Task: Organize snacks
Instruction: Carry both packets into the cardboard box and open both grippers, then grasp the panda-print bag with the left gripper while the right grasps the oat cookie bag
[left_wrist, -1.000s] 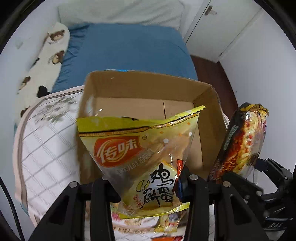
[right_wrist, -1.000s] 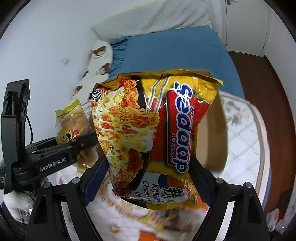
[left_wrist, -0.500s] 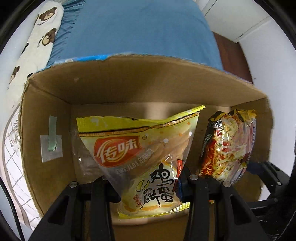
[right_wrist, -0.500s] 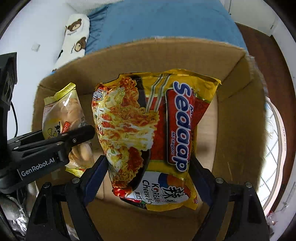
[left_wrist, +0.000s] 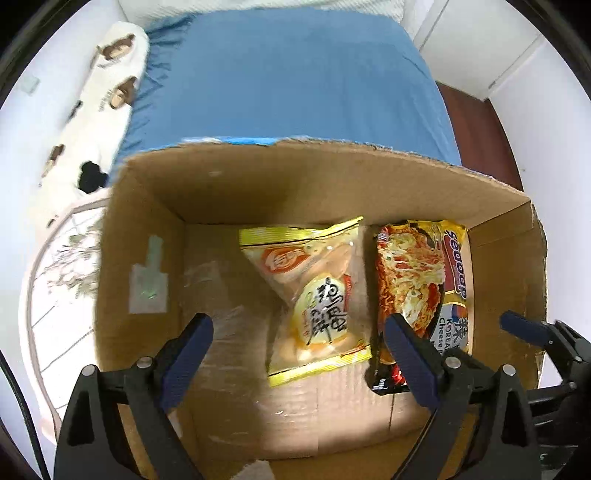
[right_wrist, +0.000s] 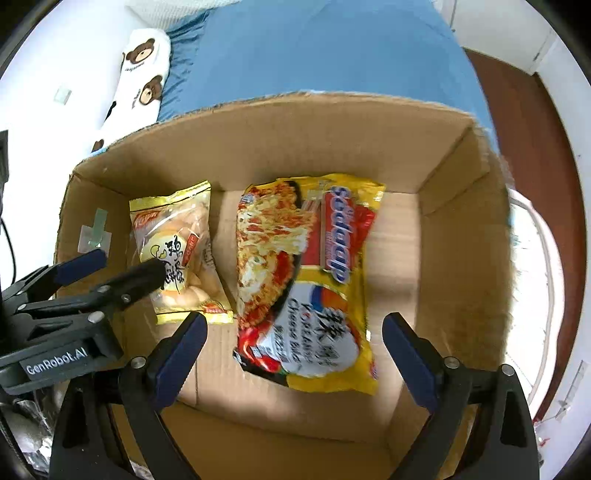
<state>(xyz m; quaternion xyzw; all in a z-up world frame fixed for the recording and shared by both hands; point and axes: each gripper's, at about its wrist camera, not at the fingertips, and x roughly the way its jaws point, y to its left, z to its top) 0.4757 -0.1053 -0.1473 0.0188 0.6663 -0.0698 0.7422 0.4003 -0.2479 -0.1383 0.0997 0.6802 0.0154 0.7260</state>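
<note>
While both tools hang above it, one open cardboard box (left_wrist: 236, 188) fills the centre of each view, and its floor carries two snack packets, no more. Item one is a yellow biscuit packet (left_wrist: 317, 299) with an orange logo and black Chinese characters, lying flat in the middle of the left wrist frame and at left centre of the right wrist frame (right_wrist: 177, 254). Item two is a yellow and red Sedaap noodle packet (left_wrist: 421, 291), lying flat just beside the first, to its right in both views; it takes the centre of the right wrist frame (right_wrist: 306, 280). A narrow strip of bare cardboard shows between the two at their upper ends; lower down I cannot tell whether their edges touch. The left gripper (left_wrist: 299, 354) has its two blue-padded fingers spread wide apart, with nothing between them, above the box floor and the lower end of the biscuit packet. The right gripper (right_wrist: 295, 350) is likewise spread wide with nothing held, its fingers either side of the lower end of the noodle packet and clear of it. One taped patch (left_wrist: 147, 284) is stuck on the inner left wall of the box. One blue bedsheet (left_wrist: 288, 77) spreads across the top of both frames beyond the box, and one white bolster printed with bears (right_wrist: 142, 74) lies at upper left. One pale grid-patterned quilt (left_wrist: 62, 284) shows at the left edge of the left wrist frame
</note>
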